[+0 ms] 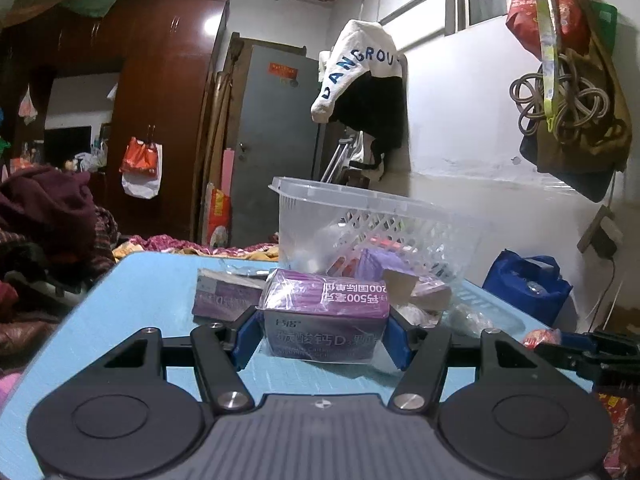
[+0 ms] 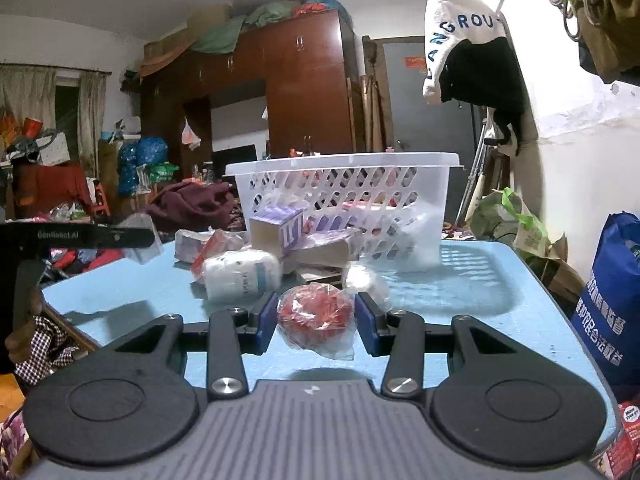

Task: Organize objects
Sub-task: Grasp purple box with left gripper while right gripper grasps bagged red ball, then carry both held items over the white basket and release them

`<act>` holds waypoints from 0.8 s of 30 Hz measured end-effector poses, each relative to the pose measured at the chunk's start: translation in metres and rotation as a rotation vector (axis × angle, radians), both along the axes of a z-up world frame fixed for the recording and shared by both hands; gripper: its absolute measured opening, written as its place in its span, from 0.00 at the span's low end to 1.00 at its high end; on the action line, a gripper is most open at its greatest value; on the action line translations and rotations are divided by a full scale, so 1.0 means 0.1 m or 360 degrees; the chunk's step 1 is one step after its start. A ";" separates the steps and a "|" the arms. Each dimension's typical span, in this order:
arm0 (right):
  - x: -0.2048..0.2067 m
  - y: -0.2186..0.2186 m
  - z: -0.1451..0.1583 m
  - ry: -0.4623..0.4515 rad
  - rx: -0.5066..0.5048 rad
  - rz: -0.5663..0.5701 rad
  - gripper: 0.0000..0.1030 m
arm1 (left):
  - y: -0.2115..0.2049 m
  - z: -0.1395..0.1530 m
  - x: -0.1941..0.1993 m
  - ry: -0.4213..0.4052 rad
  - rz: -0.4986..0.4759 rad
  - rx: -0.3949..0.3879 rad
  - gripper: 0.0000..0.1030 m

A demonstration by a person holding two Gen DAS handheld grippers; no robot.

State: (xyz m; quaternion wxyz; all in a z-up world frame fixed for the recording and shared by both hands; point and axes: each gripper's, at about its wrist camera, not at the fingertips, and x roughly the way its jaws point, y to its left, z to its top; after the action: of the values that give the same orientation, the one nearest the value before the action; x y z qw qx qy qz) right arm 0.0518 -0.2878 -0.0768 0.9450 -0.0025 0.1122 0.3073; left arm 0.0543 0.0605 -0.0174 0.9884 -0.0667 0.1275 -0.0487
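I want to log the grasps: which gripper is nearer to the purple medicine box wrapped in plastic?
Left. The left gripper has the purple medicine box between its fingers. The right gripper sits to the right, around a red bagged item, apart from the box.

A basket [image 2: 344,184] stood at the table's [image 2: 472,304] far side; boxes [image 2: 280,230] lay before it, with a bottle [image 2: 240,276] left, seemingly on its side.
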 end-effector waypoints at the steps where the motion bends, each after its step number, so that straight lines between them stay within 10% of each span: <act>1: 0.00 -0.01 0.00 0.0001 0.0010 0.0003 0.45 | 0.00 -0.02 -0.01 0.0002 -0.0005 -0.0006 0.64; 10: 0.05 -0.11 0.19 -0.0020 0.0087 0.0036 0.45 | -0.06 0.00 -0.04 -0.0070 -0.0100 -0.0049 0.64; 18: 0.74 0.17 1.23 -0.0075 0.0118 0.0122 0.45 | 0.07 0.81 0.58 -0.0125 -0.0200 -0.0284 0.64; 24: 1.87 0.74 1.54 0.0199 -0.0145 -0.0070 0.45 | -0.08 1.19 1.66 0.0226 -0.0209 -0.0276 0.64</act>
State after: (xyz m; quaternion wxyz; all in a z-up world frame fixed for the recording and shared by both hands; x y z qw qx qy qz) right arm 0.2393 -0.2141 0.0776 0.9415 -0.0238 0.1848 0.2806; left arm 0.2203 0.0526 0.1015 0.9620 -0.1468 0.1966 -0.1195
